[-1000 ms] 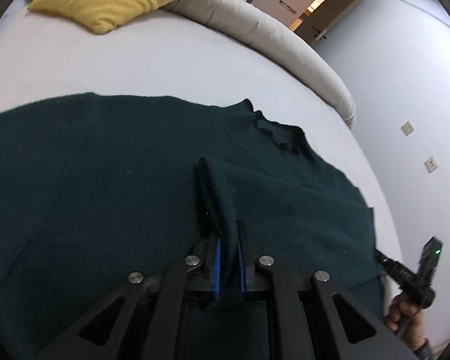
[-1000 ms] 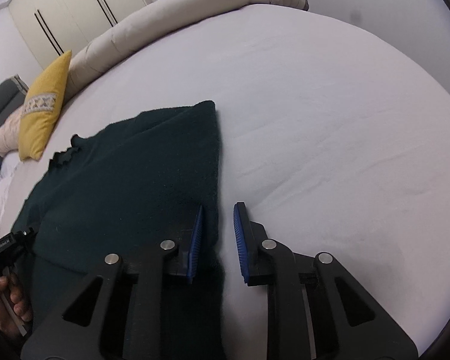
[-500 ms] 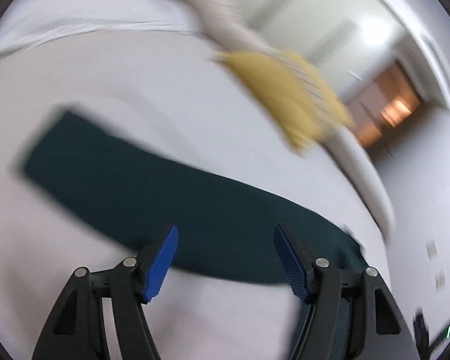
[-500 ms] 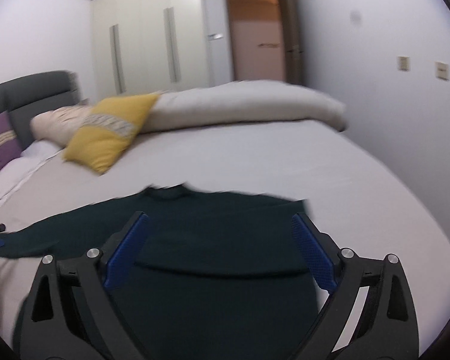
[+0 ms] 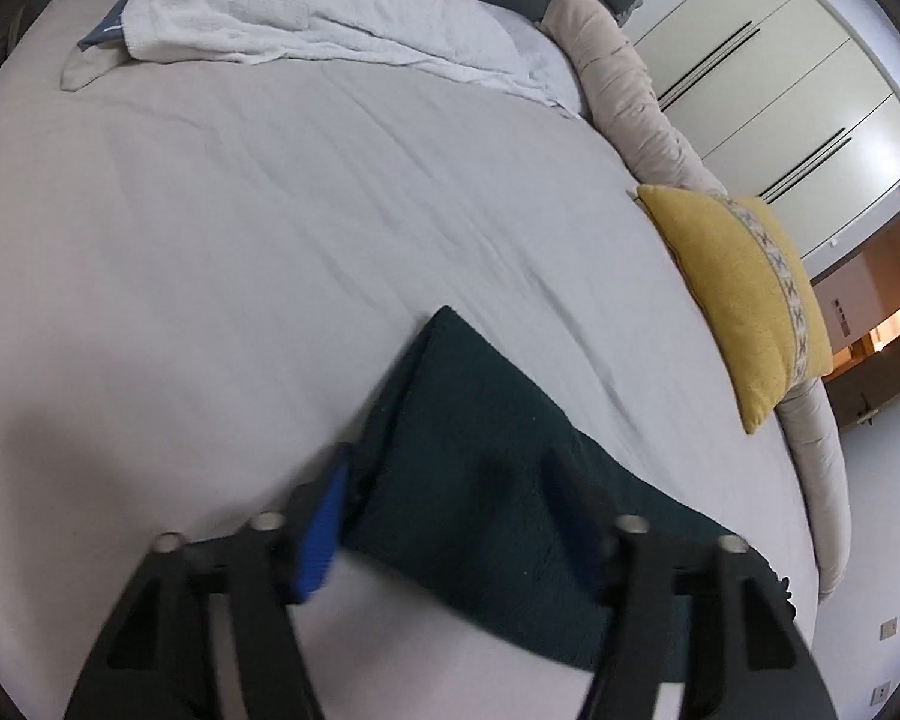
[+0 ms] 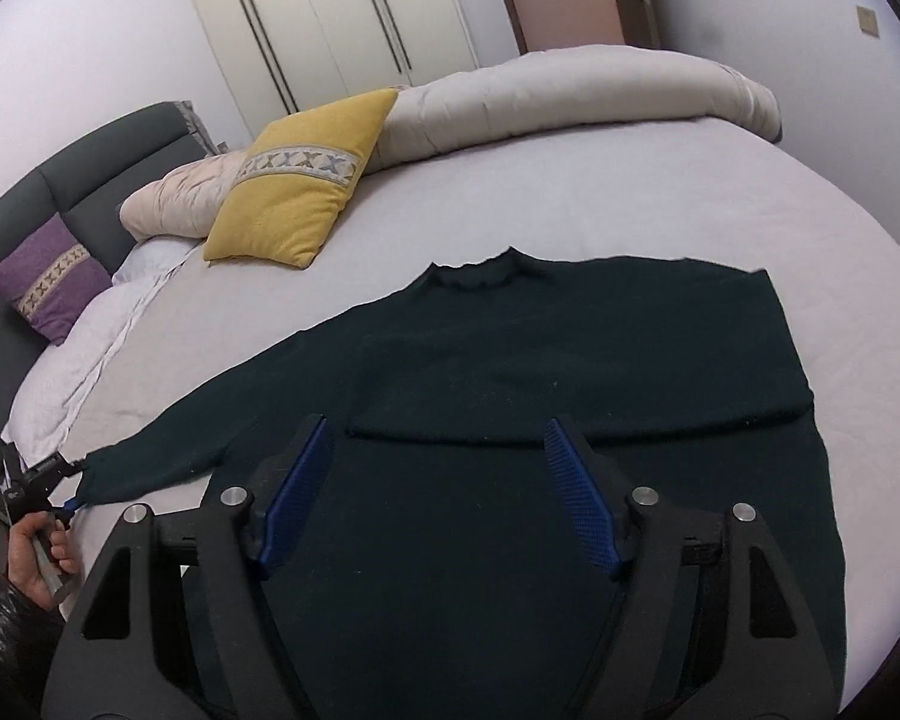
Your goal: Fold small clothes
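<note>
A dark green sweater (image 6: 570, 348) lies flat on the white bed (image 6: 660, 192), neck away from me. One sleeve is folded across its chest. The other sleeve (image 6: 210, 426) stretches out to the left. My left gripper (image 5: 450, 522) hovers over that sleeve's end (image 5: 468, 420); its jaws are closing with the cloth between them, pads not pressing it. It also shows far left in the right wrist view, left gripper (image 6: 60, 480) in a hand (image 6: 36, 546). My right gripper (image 6: 438, 501) hangs above the sweater's body, jaws closing, with nothing gripped.
A yellow cushion (image 6: 294, 192) and a rolled beige duvet (image 6: 570, 96) lie along the bed's far side. A purple cushion (image 6: 48, 288) leans on the grey headboard. White towels (image 5: 306, 12) are heaped near the head. Wardrobe doors (image 6: 342, 12) stand behind.
The left gripper let go of the folded sleeve and swung out to the other sleeve's end. The right gripper opened and drew back from the sweater's edge to above its body.
</note>
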Demonstrator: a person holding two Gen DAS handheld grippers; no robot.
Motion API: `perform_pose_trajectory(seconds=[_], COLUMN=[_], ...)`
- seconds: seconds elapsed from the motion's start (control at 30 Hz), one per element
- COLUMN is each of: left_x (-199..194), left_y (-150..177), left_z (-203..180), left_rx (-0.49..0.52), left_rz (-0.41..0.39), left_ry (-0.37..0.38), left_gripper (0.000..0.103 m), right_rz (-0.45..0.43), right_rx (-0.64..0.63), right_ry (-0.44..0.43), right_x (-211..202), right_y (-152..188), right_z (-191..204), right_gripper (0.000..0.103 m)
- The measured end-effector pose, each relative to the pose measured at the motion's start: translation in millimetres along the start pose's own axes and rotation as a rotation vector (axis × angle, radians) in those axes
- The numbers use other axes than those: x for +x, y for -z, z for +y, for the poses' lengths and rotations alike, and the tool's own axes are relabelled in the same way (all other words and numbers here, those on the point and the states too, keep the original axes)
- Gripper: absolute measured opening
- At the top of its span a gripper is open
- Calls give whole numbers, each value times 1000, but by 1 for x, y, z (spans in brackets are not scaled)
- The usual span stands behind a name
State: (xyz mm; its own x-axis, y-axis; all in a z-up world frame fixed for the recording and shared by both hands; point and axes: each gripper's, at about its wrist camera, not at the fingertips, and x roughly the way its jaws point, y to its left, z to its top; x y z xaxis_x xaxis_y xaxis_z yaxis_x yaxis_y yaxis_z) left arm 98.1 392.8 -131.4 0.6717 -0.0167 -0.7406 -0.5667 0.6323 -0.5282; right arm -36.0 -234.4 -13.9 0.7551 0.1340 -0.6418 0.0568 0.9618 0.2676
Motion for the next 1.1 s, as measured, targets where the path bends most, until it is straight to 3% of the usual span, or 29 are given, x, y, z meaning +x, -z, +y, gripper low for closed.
perform_pose_trajectory(seconds=[0.03, 0.07, 0.2, 0.37, 0.57, 0.67, 0.77, 0.8, 0.87, 1.0, 1.1], left_x=[0, -1, -23, -42, -34, -17, 10, 11, 11, -10, -16], left_y=[1, 3, 17, 64, 167, 228, 285, 299, 316, 300, 267], left_z=[2, -3, -52, -161, -305, -350, -366, -365, -358, -331, -308], left_rx=[-3, 1, 126, 328, 563, 670, 730, 748, 784, 776, 742], left_rz=[16, 38, -10, 24, 142, 208, 350, 374, 395, 365, 285], left_ry=[17, 35, 68, 229, 421, 454, 482, 476, 478, 503, 457], left_gripper=[27, 18, 16, 16, 16, 19, 35, 48, 55, 56, 55], right_rz=[-3, -10, -28, -27, -12, 1, 19, 25, 44, 74, 109], right_rx=[15, 34, 66, 105, 158, 179, 189, 192, 181, 121, 70], right_ry=[0, -1, 25, 37, 48, 51, 56, 54, 48, 23, -26], right_x=[0, -1, -12, -11, -8, -6, -2, -1, 8, 23, 47], right_y=[-1, 0, -4, 0, 7, 11, 15, 15, 13, 4, -6], right_z=[-5, -11, -39, -63, -96, -112, -124, -125, -125, -106, -80], right_gripper=[71, 72, 72, 72, 72, 72, 72, 72, 72, 72, 72])
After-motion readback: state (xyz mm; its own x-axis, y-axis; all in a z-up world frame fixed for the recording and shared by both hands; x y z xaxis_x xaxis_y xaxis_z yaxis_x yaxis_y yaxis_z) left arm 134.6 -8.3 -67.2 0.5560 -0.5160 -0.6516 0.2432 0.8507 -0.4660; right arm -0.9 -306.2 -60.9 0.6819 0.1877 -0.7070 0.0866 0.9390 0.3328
